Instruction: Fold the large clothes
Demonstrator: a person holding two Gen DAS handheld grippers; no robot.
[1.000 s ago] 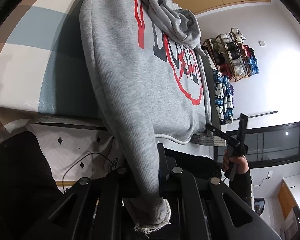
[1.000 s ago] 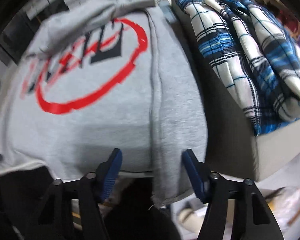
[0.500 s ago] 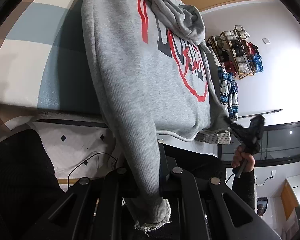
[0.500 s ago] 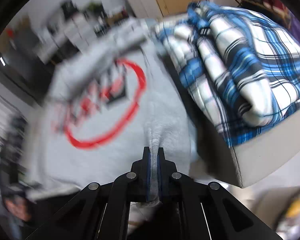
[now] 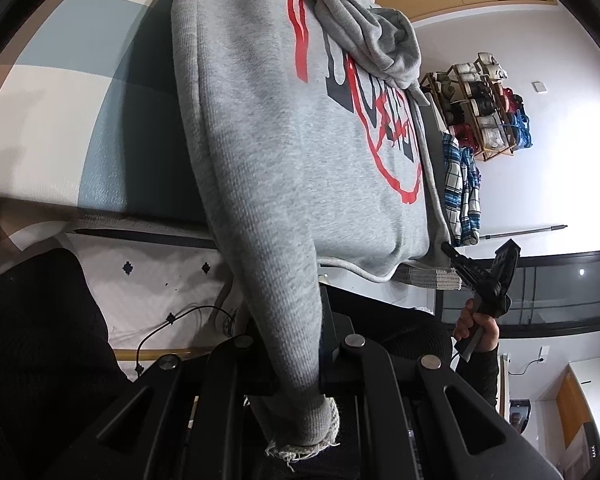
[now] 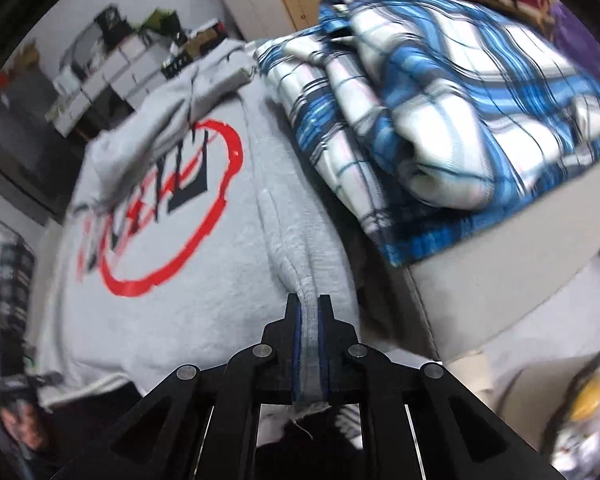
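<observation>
We see an evenly bright room in the left wrist view, sharp throughout, with the white wall [image 5: 560, 184] beyond the fingers nearly blown out. A soft shadow lies left of the grey hoodie [image 5: 284, 168]. Our right wrist view is dimmer and motion-smeared: the plaid shirt [image 6: 440, 128] and shelves blur. Both views bend strongly toward black corners.

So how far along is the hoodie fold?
Done: grey hoodie lies print-up. In hand: left hand-held gripper is shut on one sleeve cuff, right hand-held gripper is shut on the other sleeve. Left: nothing looks folded in yet.
</observation>
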